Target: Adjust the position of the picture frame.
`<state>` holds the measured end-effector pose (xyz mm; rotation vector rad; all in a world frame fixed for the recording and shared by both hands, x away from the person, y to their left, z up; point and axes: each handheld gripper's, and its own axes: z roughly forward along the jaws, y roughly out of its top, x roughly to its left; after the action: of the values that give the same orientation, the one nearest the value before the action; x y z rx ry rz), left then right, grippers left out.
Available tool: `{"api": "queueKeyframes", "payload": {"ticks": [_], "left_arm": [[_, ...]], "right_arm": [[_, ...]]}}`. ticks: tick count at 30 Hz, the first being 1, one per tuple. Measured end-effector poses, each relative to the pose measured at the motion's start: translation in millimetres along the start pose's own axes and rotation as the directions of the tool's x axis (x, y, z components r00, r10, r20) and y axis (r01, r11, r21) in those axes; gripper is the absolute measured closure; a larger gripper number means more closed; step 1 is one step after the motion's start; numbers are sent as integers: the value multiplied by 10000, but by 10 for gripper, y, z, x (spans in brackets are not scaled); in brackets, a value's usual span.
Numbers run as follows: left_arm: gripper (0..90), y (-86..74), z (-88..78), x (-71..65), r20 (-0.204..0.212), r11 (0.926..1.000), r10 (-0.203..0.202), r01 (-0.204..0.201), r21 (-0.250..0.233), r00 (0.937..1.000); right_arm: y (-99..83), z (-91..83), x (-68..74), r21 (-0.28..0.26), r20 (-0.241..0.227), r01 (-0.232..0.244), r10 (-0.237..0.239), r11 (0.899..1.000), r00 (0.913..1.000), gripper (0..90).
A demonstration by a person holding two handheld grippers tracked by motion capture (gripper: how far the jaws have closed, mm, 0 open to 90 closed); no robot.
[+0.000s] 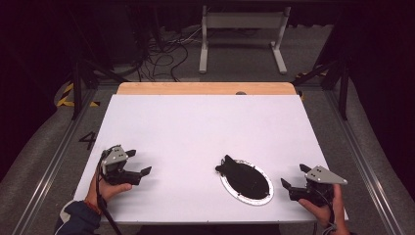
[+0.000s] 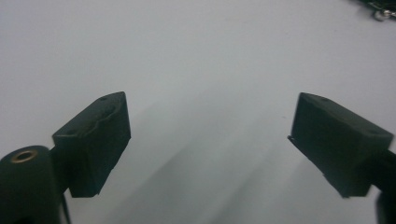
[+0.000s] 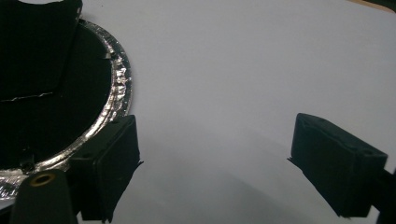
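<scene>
I hold my left gripper [image 1: 138,162] low over the near-left part of the white table [image 1: 205,127], its jaws spread wide with nothing between them. In the left gripper view, bare white surface lies between the two black jaws. My right gripper [image 1: 295,177] sits at the near-right corner of the table, jaws just as wide apart and likewise holding nothing.

Between my two tools, nearer the right one, lies the flat oval dish [image 1: 246,182], a dark plate with a bright silvery rim. Its long axis runs on a diagonal in the high view, from upper left, farther from me, down to lower right, toward my right hand [image 1: 320,210]. A black piece [image 1: 226,167] juts off its upper-left end, past the rim and onto the table, so the whole thing points away from me and to the left. I cannot tell what that black piece is.

In the right gripper view the dish [image 3: 60,107] shows beside the jaw at the left of that picture: the crinkled shiny rim curves down to that jaw's tip and passes behind it, but I cannot tell whether they touch. The other jaw stands over plain white surface, well apart from the dish.

My left hand [image 1: 105,188] and its gripper are well apart from the dish.
</scene>
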<state>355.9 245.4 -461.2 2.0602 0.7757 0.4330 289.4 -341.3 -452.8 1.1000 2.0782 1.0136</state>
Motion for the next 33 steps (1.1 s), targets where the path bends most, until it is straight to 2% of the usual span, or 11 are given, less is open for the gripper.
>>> {"api": "queueKeyframes", "payload": {"ticks": [1,5,7,9,12,13,17,21,26,30,33], "left_arm": [[151,-10,2,-61,-162,9992,365,-362,173,9992],[158,-1,19,-90,-133,9987,451,-448,227,9989],[188,5,25,-88,-64,9992,365,-364,185,9993],[237,12,35,-90,95,9985,507,-509,200,9987],[355,24,48,-108,262,9979,607,-612,200,9978],[417,52,61,-131,598,9971,749,-758,119,9954],[660,157,85,-209,1019,9934,1140,-1142,-42,9882],[825,268,157,-262,1270,9884,1508,-1515,-41,9804],[894,417,353,-301,1780,9873,1569,-1586,-49,9714],[895,507,481,-352,1977,9851,1677,-1719,40,9658],[885,643,633,-441,2225,9832,1786,-1825,-33,9584]], "right_arm": [[-2,1,13,71,-310,36,-34,10000,9995,175],[-1,-15,74,59,-1332,171,-162,9998,9910,208],[9,-4,121,213,-1445,364,-330,9991,9890,207],[15,6,145,380,-1551,452,-388,9983,9871,221],[21,13,157,458,-1728,541,-454,9975,9839,287],[25,-3,185,455,-1953,655,-554,9968,9792,361],[15,-30,252,624,-2327,951,-782,9935,9694,475],[1,-36,312,741,-2624,1050,-822,9917,9614,466],[-18,-53,367,881,-2853,1204,-907,9888,9541,441],[-32,-39,382,983,-2869,1136,-812,9886,9545,417],[-20,-20,412,1016,-3034,1171,-813,9879,9494,420]]}}
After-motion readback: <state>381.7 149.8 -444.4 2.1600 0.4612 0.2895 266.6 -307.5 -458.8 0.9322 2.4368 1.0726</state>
